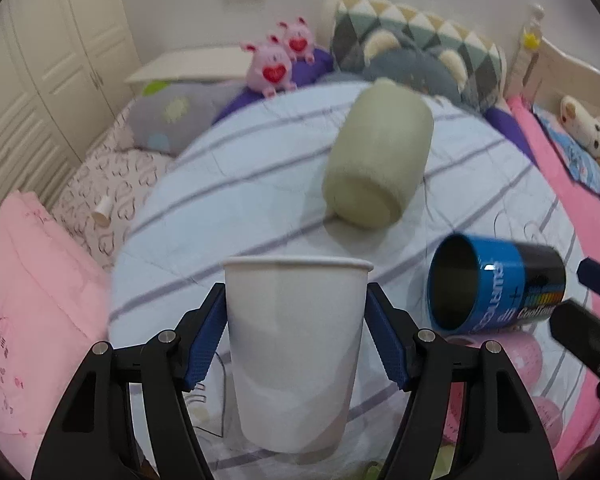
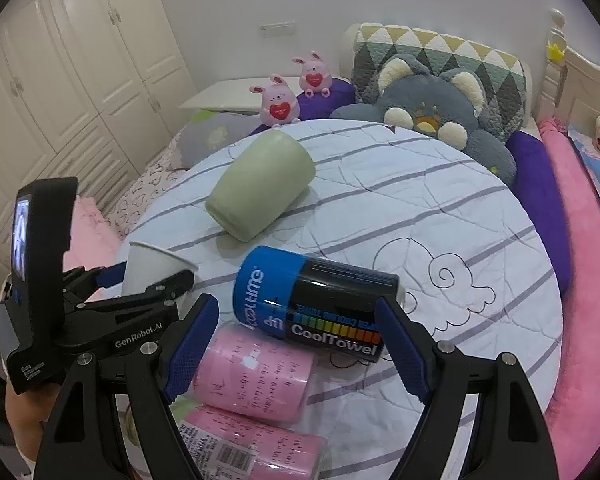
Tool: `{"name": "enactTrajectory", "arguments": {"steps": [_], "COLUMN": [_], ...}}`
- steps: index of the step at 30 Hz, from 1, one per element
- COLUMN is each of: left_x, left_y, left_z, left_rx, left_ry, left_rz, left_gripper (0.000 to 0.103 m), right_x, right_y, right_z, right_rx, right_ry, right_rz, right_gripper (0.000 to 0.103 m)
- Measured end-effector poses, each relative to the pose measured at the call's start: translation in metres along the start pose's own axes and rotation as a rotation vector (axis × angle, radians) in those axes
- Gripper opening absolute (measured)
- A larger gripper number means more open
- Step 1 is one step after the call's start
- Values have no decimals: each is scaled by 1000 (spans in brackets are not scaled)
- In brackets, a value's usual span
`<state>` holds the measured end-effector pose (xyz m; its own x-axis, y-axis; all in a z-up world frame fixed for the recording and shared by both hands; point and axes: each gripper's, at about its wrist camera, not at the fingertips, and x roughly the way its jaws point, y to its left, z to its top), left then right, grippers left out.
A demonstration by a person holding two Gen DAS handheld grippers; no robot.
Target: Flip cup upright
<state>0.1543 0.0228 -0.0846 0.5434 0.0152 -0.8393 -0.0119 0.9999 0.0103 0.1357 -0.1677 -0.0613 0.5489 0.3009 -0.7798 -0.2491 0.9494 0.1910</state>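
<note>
My left gripper is shut on a white paper cup, held upright with its rim up above the round striped cushion. The cup and left gripper also show in the right wrist view, at the left. A pale green cup lies on its side further back; it also shows in the right wrist view. A blue and black CoolTowel cup lies on its side between the open fingers of my right gripper, which do not touch it.
Two pink cups lie on their sides near the cushion's front edge. Pink plush toys, a grey bear pillow and a patterned pillow sit behind. Pink blankets flank the cushion. Wardrobe doors stand at left.
</note>
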Motion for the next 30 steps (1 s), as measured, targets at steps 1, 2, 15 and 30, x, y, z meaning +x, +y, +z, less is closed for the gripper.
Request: {"name": "enactTrajectory", "arguments": {"steps": [1,2,15,30], "left_x": [-4,-8,-18,-24], "left_y": [0,1,1,2], "left_z": [1,2,-6,-27], "left_rx": [-2,-6,1,5], "left_ry": [-21,-44,-142,-131], "left_rz": [1,-1,-18,-12], "left_gripper": [69,69,69,91], "right_x": [0,1,2,-3], "right_y": [1,1,2,10], "right_z": [0,1,-1,-6], "right_rx": [-3,-5,3,-8], "right_ry": [2,2,3,2], "right_rz": [5,11,15,24], "right_gripper": [82,82,82,82]}}
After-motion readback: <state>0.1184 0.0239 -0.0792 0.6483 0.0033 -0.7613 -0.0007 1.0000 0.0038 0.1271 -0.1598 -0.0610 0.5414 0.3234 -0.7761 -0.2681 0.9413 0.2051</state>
